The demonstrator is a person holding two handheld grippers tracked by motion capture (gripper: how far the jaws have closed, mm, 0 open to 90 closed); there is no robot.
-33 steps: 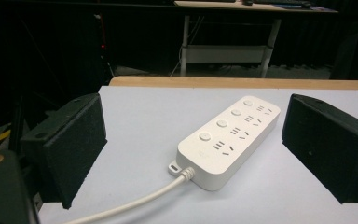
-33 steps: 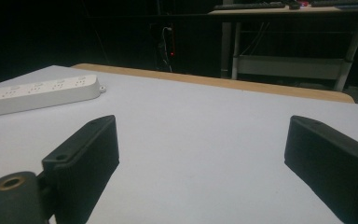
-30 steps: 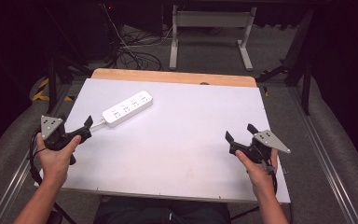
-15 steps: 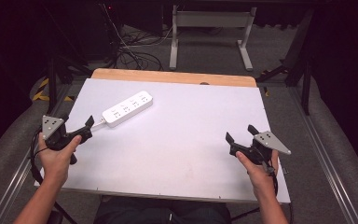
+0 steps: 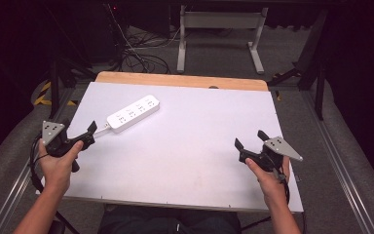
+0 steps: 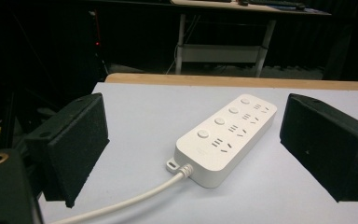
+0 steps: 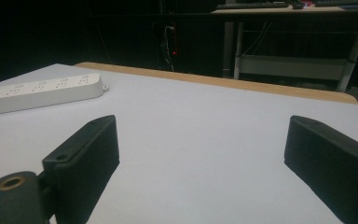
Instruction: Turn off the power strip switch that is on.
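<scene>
A white power strip [image 5: 133, 113] with several sockets lies on the white table [image 5: 190, 161] at the far left. Its white cable [image 5: 103, 129] runs toward the left edge. My left gripper [image 5: 79, 127] is held open at the table's left edge, just short of the strip's cable end. In the left gripper view the strip [image 6: 228, 135] and its cable [image 6: 121, 203] lie ahead between the wide-apart jaws of that gripper [image 6: 200, 147]. My right gripper [image 5: 251, 140] is open above the near right of the table, holding nothing. In the right gripper view [image 7: 200, 163] the strip [image 7: 42, 92] lies far off at the left.
A wooden strip [image 5: 180, 80] edges the table's far side. Beyond it on the dark floor stand a metal frame [image 5: 219, 29] and a tangle of cables [image 5: 141, 58]. Yellow-black tape [image 5: 43, 95] marks the floor at the left.
</scene>
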